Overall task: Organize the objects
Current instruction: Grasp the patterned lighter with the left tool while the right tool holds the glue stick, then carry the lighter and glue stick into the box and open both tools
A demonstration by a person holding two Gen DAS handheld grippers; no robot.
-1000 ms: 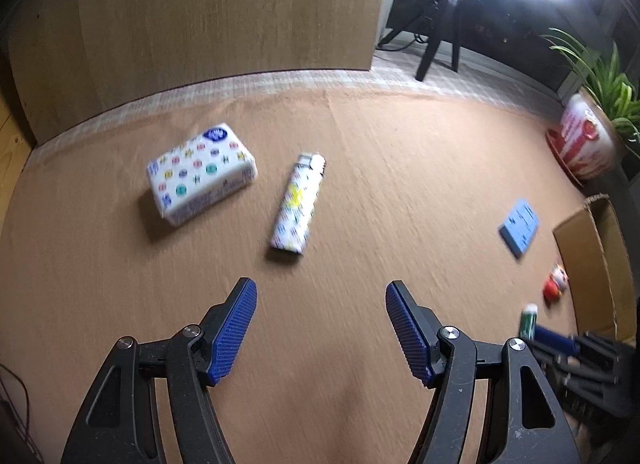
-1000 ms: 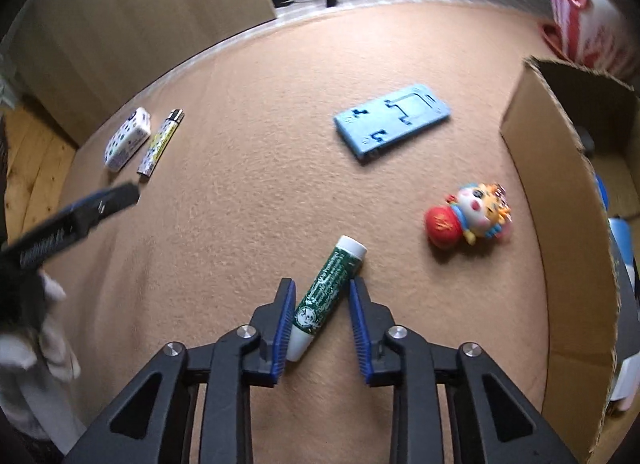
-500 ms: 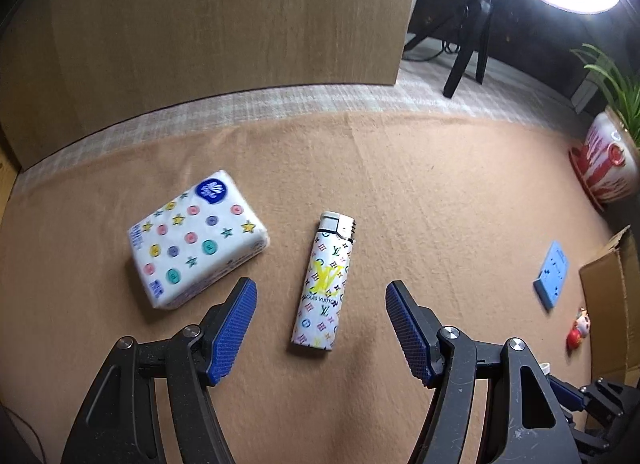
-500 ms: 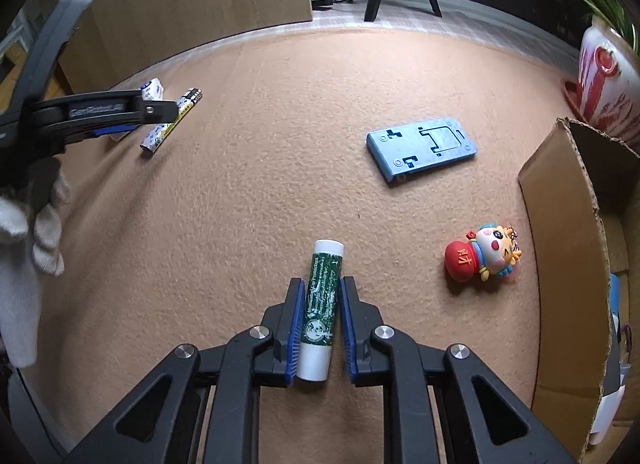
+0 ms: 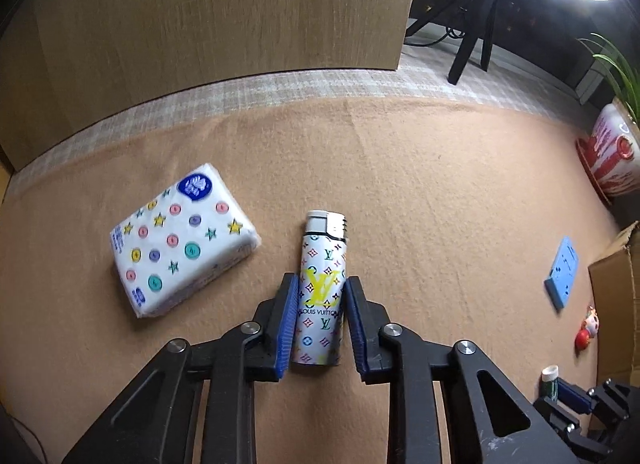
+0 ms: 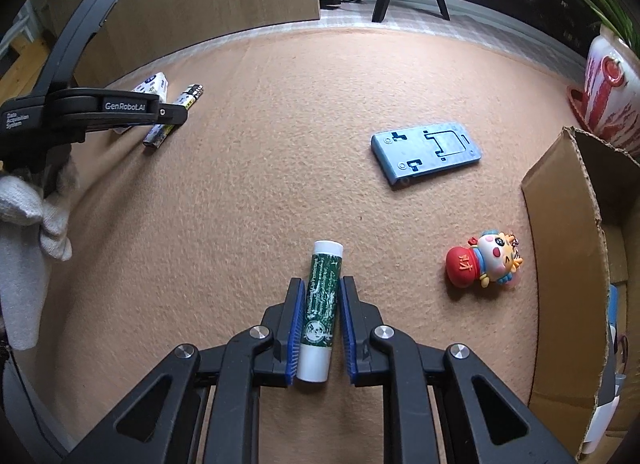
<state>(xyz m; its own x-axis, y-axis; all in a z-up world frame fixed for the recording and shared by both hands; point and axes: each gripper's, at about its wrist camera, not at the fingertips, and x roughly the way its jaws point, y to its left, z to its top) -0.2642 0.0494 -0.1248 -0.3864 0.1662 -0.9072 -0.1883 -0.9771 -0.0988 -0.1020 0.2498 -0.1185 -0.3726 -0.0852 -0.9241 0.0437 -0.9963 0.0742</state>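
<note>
Lying flat on a tan felt mat, a patterned lighter sits between the blue pads of the left gripper, its long axis running straight ahead along the fingers and its metal head pointing away. The jaws stand narrow, closed against or very nearly against the lighter's sides. Just beside it on the left, slightly apart, rests a white tissue pack with coloured dots and stars. The right gripper has its jaws drawn in on a green-and-white lip balm tube, which also lies lengthwise along the fingers, white cap forward. Ahead and to the right of that gripper are a small figurine and a flat blue stand, each well apart from the tube. An open cardboard box stands at the mat's right edge, with the right gripper much nearer to it than the left. Bare mat lies between the lip balm and the box wall, apart from the figurine, so lifting first would likely clear it. A potted plant stands beyond the box.
</note>
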